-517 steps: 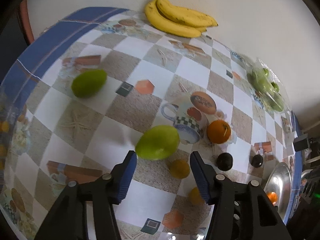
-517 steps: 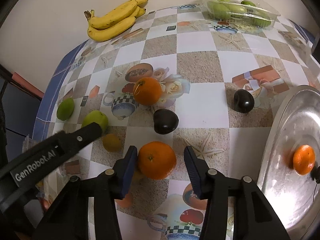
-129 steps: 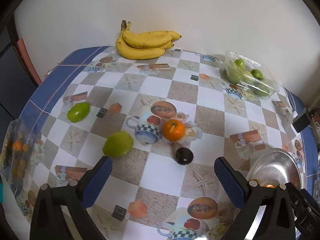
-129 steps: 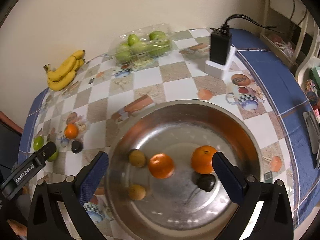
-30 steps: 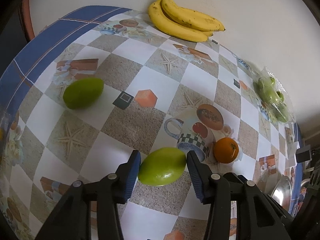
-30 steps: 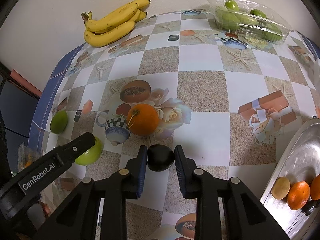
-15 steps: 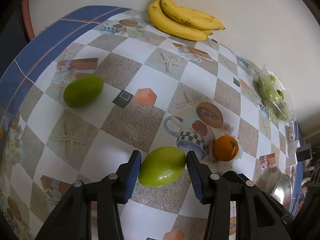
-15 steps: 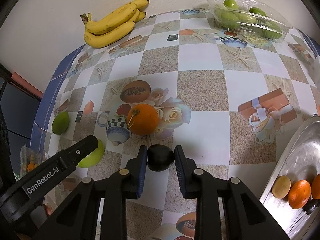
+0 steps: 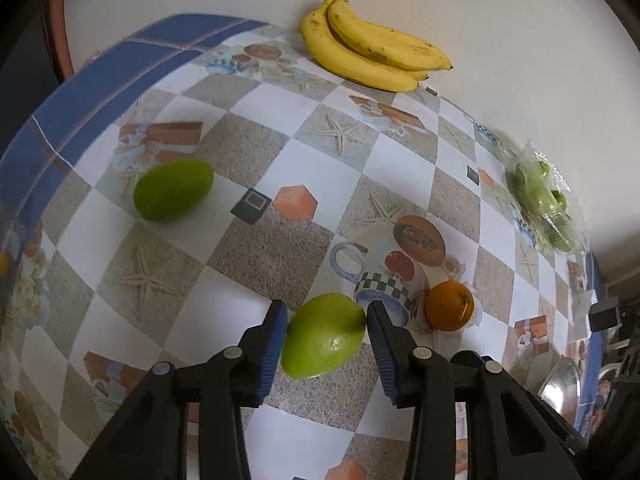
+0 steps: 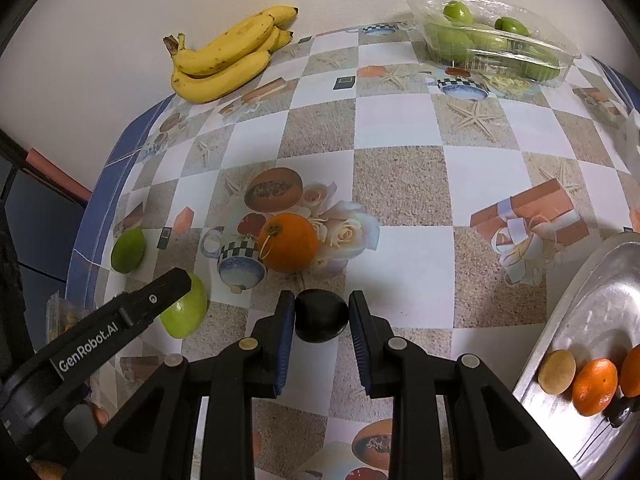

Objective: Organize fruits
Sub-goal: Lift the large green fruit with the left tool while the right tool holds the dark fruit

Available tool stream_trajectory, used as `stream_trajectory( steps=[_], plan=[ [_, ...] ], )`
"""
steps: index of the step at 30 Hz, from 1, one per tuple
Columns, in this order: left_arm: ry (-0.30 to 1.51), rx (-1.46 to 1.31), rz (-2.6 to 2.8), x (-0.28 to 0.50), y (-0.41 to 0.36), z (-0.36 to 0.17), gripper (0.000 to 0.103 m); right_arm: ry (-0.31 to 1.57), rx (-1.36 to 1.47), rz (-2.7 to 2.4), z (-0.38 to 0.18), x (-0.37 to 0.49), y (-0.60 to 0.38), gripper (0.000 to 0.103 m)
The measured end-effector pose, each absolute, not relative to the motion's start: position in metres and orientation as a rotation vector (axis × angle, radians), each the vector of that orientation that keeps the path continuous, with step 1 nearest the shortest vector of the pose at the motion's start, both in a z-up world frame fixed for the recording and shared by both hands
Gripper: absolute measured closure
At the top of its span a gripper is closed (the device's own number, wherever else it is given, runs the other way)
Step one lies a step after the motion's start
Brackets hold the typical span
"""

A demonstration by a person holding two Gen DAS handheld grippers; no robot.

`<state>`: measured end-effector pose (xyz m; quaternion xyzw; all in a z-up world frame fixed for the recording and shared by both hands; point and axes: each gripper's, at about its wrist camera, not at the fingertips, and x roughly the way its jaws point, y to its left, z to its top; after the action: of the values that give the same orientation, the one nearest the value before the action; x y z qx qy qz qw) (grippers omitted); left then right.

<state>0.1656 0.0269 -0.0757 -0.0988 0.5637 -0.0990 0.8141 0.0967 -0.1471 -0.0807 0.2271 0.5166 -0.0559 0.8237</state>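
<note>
The left claw has just been closing on the green mango; the right claw is clamped on the dark fruit. Next, I think, both lift toward the steel bowl.

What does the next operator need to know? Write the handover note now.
Left gripper: fingers have just been closing and now touch both sides of the large green fruit, which looks not yet lifted.
Right gripper: shut on the dark fruit, also at table level.
Done: the metal bowl at the right holds oranges, a yellowish fruit and something dark.
Left: carry both gripped fruits over, then the loose orange and the smaller green fruit.
The bananas and the clear tub of green fruit sit by the wall.
</note>
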Motion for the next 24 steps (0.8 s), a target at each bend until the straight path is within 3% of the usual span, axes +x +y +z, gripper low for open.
stream_trajectory(
  steps=[4,24],
  plan=[
    [1.220,-0.218,-0.221,0.166,0.024,-0.082,0.049,1.099,0.487,-0.119,-0.081,0.096,-0.148,0.074],
    [1.227,-0.251,-0.234,0.164,0.025,-0.082,0.054,1.092,0.498,-0.112,-0.077,0.095,-0.150,0.074]
  ],
)
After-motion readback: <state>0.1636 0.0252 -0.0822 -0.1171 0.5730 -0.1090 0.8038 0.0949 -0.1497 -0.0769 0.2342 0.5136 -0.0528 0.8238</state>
